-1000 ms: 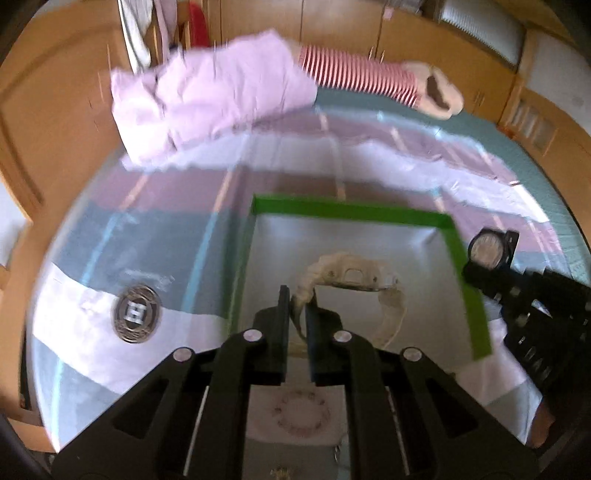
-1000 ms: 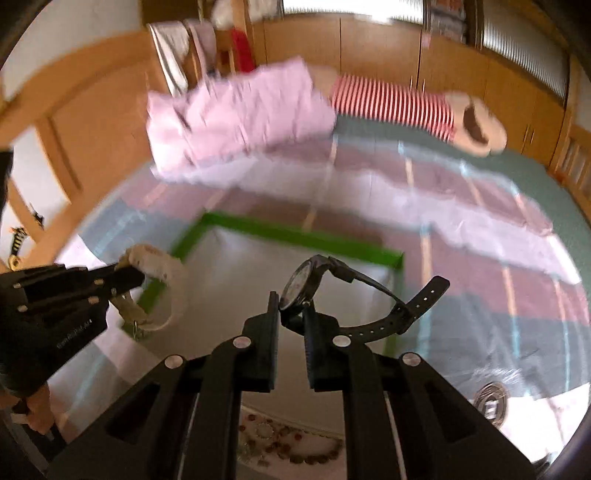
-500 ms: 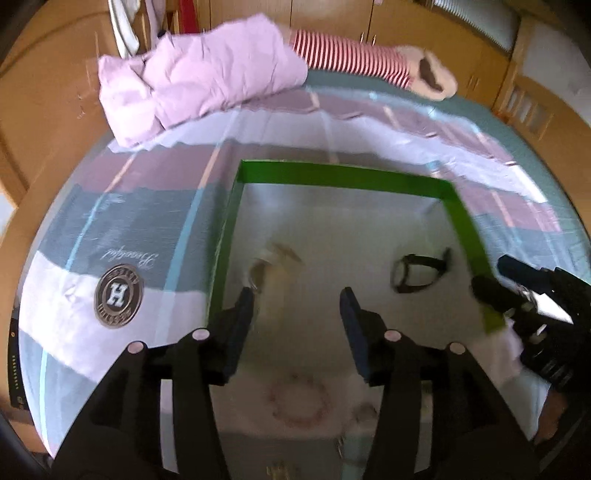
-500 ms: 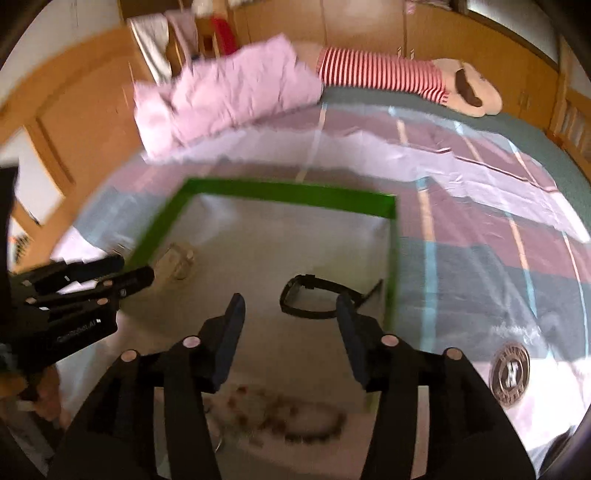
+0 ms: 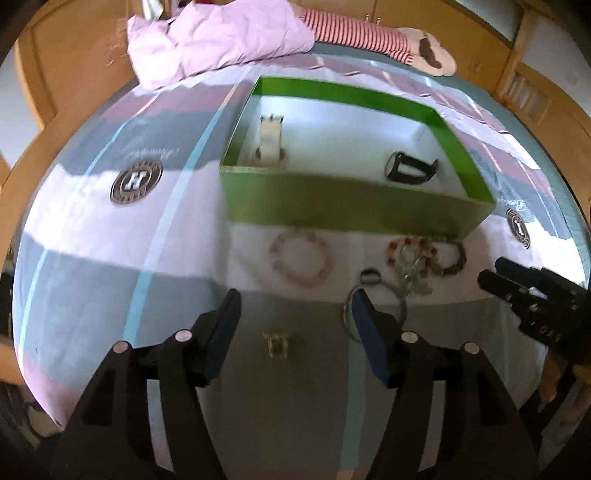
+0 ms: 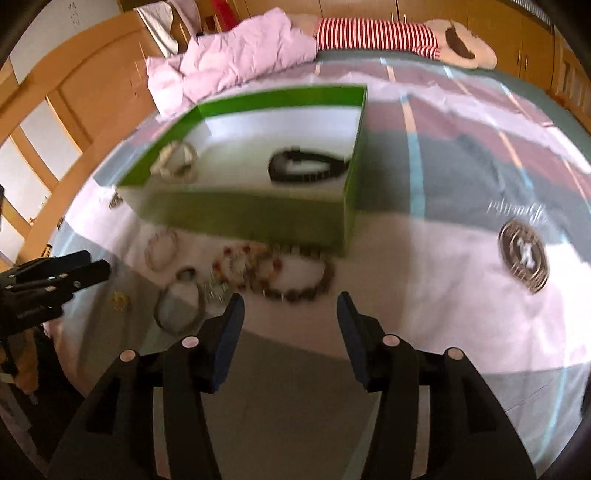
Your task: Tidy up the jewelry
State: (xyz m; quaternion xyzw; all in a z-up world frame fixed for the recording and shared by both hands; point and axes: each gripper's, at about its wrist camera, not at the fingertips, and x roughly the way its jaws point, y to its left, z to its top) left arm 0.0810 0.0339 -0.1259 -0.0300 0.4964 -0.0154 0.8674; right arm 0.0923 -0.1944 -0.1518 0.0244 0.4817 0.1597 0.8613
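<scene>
- Bedroom with wooden cupboards; striped bedspread (image 5: 110,236) in pink, grey and white as the working surface, crumpled pink quilt (image 5: 218,37) and red-striped plush toy (image 5: 369,35) beyond the green box.
- Green box (image 5: 343,206) with white interior, open-topped, sitting on the bedspread.
- Inside the box: white watch (image 5: 270,138) close to the left wall, black watch (image 5: 408,168) toward the right wall, well apart from each other.
- Just in front of the box's near wall, on the bedspread: pale pink bead bracelet (image 5: 301,256) to the left, darker multicoloured bead bracelets (image 5: 424,254) in a tangle to the right.
- Nearer than the beads: small ring (image 5: 370,276), thin metal bangle (image 5: 375,314), small gold piece (image 5: 277,341); details blurred.
- Left gripper (image 5: 293,308) spread wide, holding nothing, hovering short of the box over the gold piece and the bangle.
- Right gripper (image 6: 290,308) likewise spread wide and empty, in front of the box, just short of the dark bead bracelets.
- Round logo patches (image 5: 136,181) printed on the bedspread to either side of the box.
</scene>
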